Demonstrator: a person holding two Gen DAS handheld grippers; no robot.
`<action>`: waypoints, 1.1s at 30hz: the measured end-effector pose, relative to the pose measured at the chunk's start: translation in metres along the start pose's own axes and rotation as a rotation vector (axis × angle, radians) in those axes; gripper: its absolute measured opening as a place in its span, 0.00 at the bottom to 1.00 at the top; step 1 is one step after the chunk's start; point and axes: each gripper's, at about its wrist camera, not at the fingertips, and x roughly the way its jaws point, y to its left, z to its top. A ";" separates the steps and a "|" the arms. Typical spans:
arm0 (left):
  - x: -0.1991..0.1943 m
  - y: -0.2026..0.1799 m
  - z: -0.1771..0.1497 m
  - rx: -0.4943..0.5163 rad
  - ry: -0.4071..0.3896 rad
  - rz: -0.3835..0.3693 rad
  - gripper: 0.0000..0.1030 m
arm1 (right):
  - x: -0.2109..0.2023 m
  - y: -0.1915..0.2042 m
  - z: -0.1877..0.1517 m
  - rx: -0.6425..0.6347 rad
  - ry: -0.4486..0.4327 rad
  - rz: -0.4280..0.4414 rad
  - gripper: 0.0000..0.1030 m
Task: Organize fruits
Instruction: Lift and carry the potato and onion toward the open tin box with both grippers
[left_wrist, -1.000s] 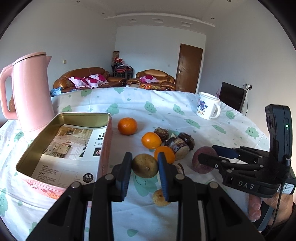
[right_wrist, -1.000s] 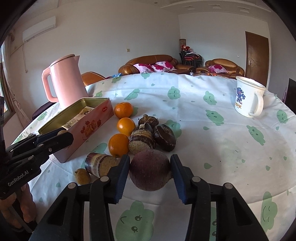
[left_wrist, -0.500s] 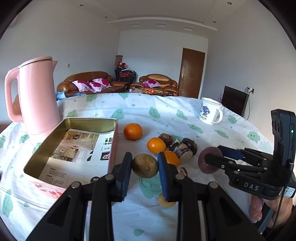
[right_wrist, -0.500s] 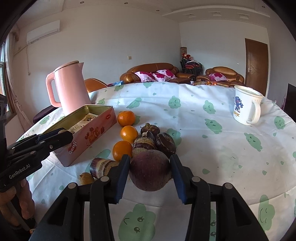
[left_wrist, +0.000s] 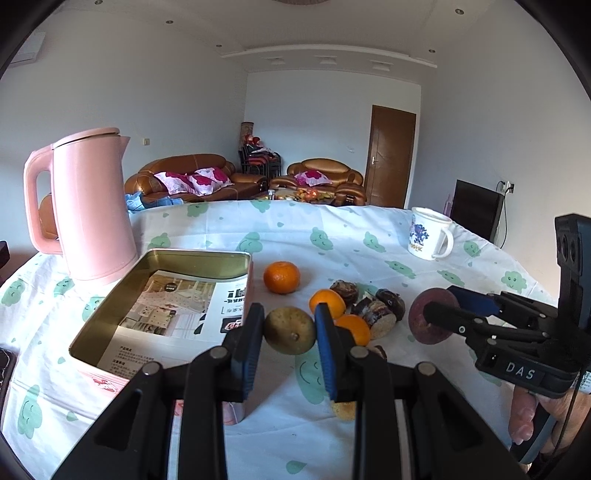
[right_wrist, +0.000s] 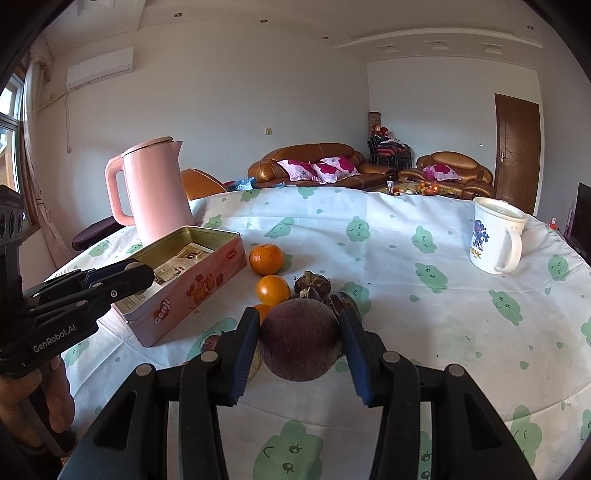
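My left gripper is shut on a green-brown oval fruit, just right of the open pink tin. My right gripper is shut on a dark purple round fruit, held low over the tablecloth. The left wrist view shows that purple fruit from the side, in the right gripper. On the cloth beyond lie three oranges and several dark brown fruits. A small yellowish fruit lies partly hidden under my left fingers.
A tall pink kettle stands behind the tin, whose bottom is lined with printed paper. A white mug sits at the far right of the round table. A hand grips the left tool. Sofas stand beyond the table.
Both grippers have tipped upward a little, so the table sits lower in each view. Each has kept its fruit, and the fruits on the cloth have stayed put.
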 end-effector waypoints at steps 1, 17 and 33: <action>-0.001 0.001 0.000 -0.001 -0.002 0.003 0.29 | 0.000 0.001 0.001 -0.004 -0.002 0.003 0.45; -0.006 0.014 0.007 -0.017 -0.027 0.034 0.29 | 0.001 0.021 0.018 -0.037 -0.029 0.061 0.44; -0.009 0.028 0.012 -0.019 -0.033 0.063 0.29 | 0.006 0.048 0.043 -0.099 -0.048 0.106 0.44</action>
